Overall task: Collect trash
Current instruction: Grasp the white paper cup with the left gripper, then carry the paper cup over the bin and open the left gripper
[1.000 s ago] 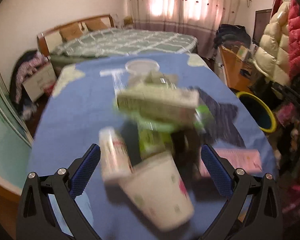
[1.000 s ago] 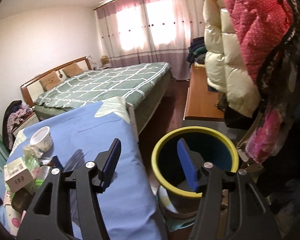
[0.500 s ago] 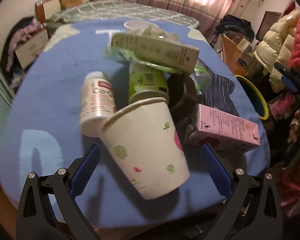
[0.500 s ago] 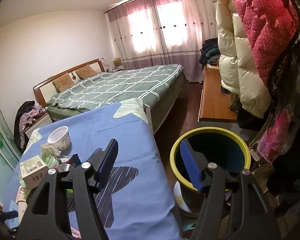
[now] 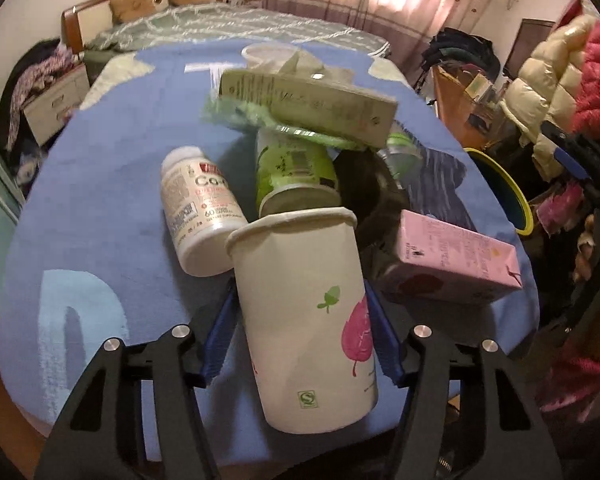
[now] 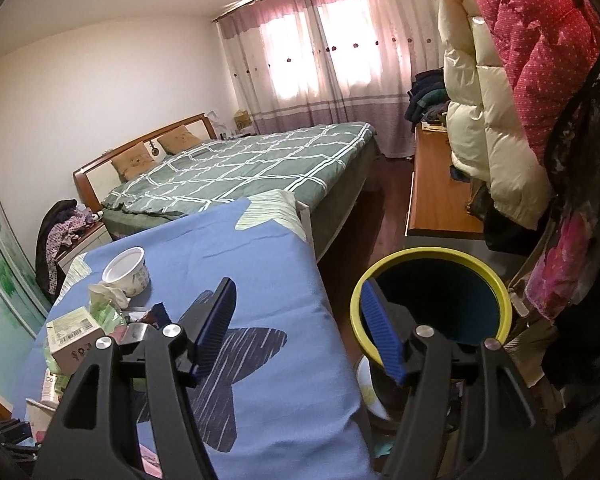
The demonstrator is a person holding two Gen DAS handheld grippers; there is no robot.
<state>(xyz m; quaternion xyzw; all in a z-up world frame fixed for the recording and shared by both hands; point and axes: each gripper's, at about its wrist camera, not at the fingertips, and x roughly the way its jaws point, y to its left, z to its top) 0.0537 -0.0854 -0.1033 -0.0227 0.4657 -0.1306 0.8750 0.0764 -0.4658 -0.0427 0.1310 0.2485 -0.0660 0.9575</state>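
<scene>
Blue cloth-covered table [image 5: 100, 184], soft, printed with pale shapes. At 3 o'clock, round bin [image 6: 432, 258], yellow rim, dark inside; contents not visible. Pink carton [image 5: 452, 260] at 4 o'clock of the heap. Paper cup [image 5: 304, 320], leaf print, lies on its side at 6 o'clock; left gripper [image 5: 300, 336] closing, blue ribbed pads against its sides. Right gripper [image 6: 300, 328] spread, nothing between.

The left tongs [image 5: 302, 340] point steeply down, jaws closing with a cup between the blue pads. The right tongs [image 6: 300, 332] stand parted, empty, aimed toward twelve o'clock.
</scene>
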